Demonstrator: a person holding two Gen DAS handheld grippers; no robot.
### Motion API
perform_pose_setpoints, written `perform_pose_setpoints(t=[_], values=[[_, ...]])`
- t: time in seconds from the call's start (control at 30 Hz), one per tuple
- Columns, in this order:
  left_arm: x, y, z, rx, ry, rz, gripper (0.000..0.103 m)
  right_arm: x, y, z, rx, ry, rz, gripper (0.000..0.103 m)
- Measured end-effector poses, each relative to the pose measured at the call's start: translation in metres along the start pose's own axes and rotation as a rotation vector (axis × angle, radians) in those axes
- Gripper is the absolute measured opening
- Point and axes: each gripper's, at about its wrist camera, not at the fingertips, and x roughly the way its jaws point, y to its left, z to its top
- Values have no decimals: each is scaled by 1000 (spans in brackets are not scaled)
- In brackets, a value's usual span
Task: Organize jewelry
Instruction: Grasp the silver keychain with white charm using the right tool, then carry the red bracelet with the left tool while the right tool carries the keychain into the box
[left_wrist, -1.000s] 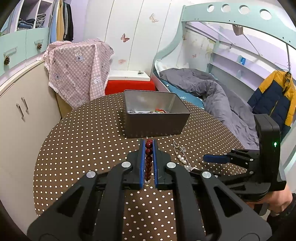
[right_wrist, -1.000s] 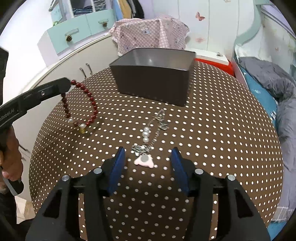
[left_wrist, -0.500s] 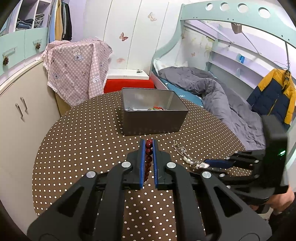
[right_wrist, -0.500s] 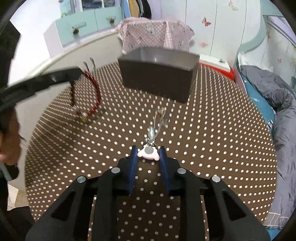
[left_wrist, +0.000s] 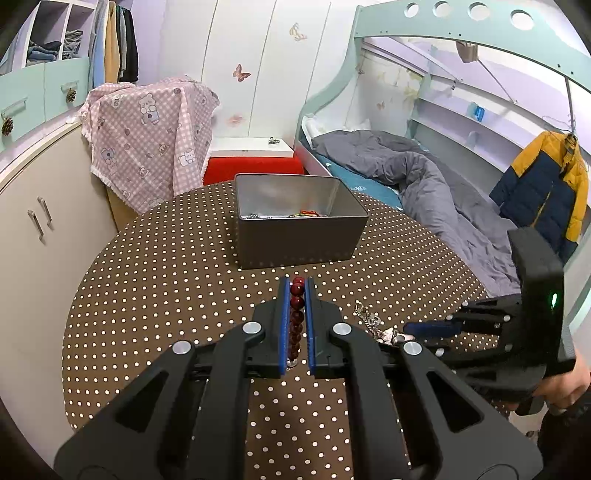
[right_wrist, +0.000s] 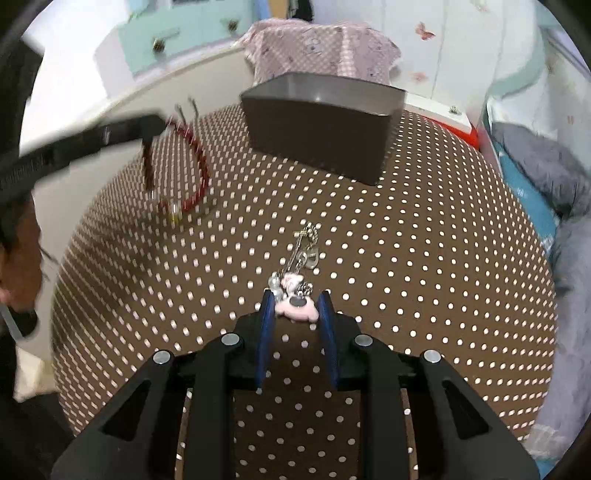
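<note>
A box (left_wrist: 299, 236) was set on the round table (left_wrist: 166, 280), toward its far side, with a few small pieces of jewelry (left_wrist: 295, 215) lying in it against its near wall. Before the box, above the table, a bead bracelet (left_wrist: 296, 317) was held between the fingers of the left gripper (left_wrist: 296, 286). To the right of the bracelet, also before the box, a charm chain (right_wrist: 301, 266) was laid on the table, its near end placed between the fingers of the right gripper (right_wrist: 297, 306). Behind the box a low cabinet (left_wrist: 247, 147) was placed, with a draped cloth (left_wrist: 147, 136) to its left and a bed (left_wrist: 406, 177) to its right.
</note>
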Motion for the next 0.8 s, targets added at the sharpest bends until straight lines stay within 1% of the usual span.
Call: perform_pose_setpoints(t=[0.07, 0.17, 0.3, 0.33, 0.4, 0.47, 0.53, 0.57, 0.67, 0.77, 0.8], values=[[0, 0, 0, 0, 1, 1, 8, 0, -6, 6, 25, -20, -5, 23], [0, 0, -1, -1, 1, 0, 8, 6, -11, 18, 39, -25, -8, 23], [1, 0, -1, 0, 3, -1, 8, 26, -7, 31, 6, 11, -4, 23], [2, 0, -2, -1, 4, -1, 8, 35, -3, 34, -19, 22, -16, 22], [3, 0, -3, -3, 7, 0, 8, 38, 3, 39, -52, 13, -38, 11], [3, 0, -3, -5, 6, -2, 8, 40, 6, 44, -80, 20, -33, 11], [2, 0, -4, -5, 0, 1, 8, 31, 3, 46, -52, -14, 19, 11], [2, 0, -3, -6, -2, 2, 8, 17, -4, 47, 1, -66, 69, 11], [0, 2, -3, -12, -11, -2, 8, -15, -18, 50, 92, -168, 185, 11], [-3, 1, 0, -15, -22, -9, 8, -49, -28, 55, 138, -255, 273, 11], [-4, 1, 1, -16, -27, -12, 8, -53, -28, 59, 144, -271, 288, 11]])
